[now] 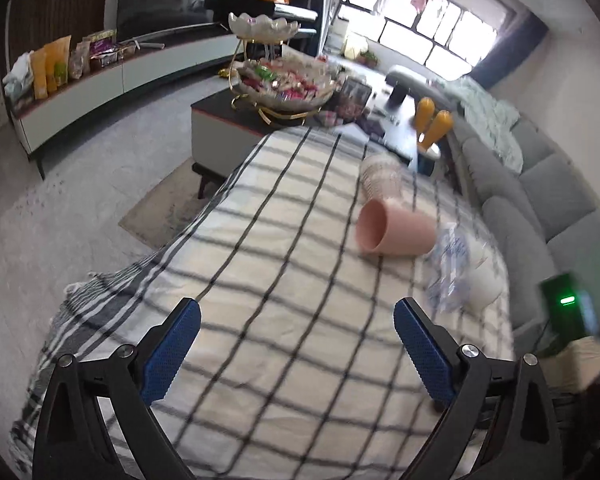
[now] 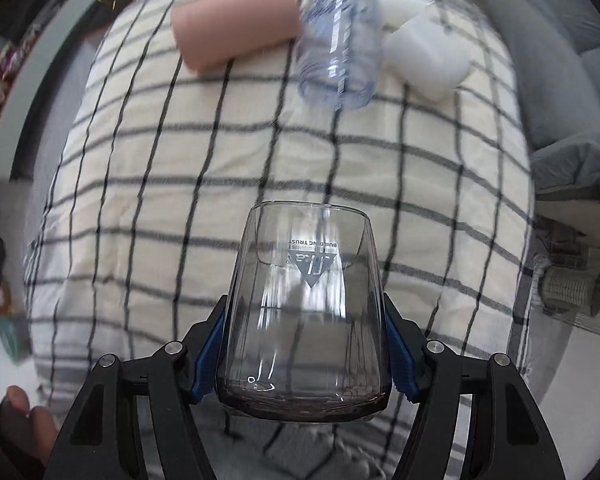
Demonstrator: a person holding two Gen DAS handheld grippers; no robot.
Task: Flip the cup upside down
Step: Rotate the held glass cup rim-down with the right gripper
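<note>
My right gripper (image 2: 305, 344) is shut on a clear glass cup (image 2: 304, 312) with a printed logo. The cup is held above the checked tablecloth (image 2: 180, 184), its thick base toward the camera and its mouth pointing away. My left gripper (image 1: 296, 344) is open and empty, low over the cloth (image 1: 284, 280). A pink cup (image 1: 394, 232) lies on its side ahead and to the right of it, also in the right wrist view (image 2: 236, 28).
A clear blue-tinted plastic cup (image 2: 340, 44) and a white cup (image 2: 428, 56) lie on their sides beside the pink cup. A ribbed glass (image 1: 380, 178) stands farther back. A grey sofa (image 1: 540, 184) runs along the right. A tiered snack tray (image 1: 284, 80) stands on a low table beyond.
</note>
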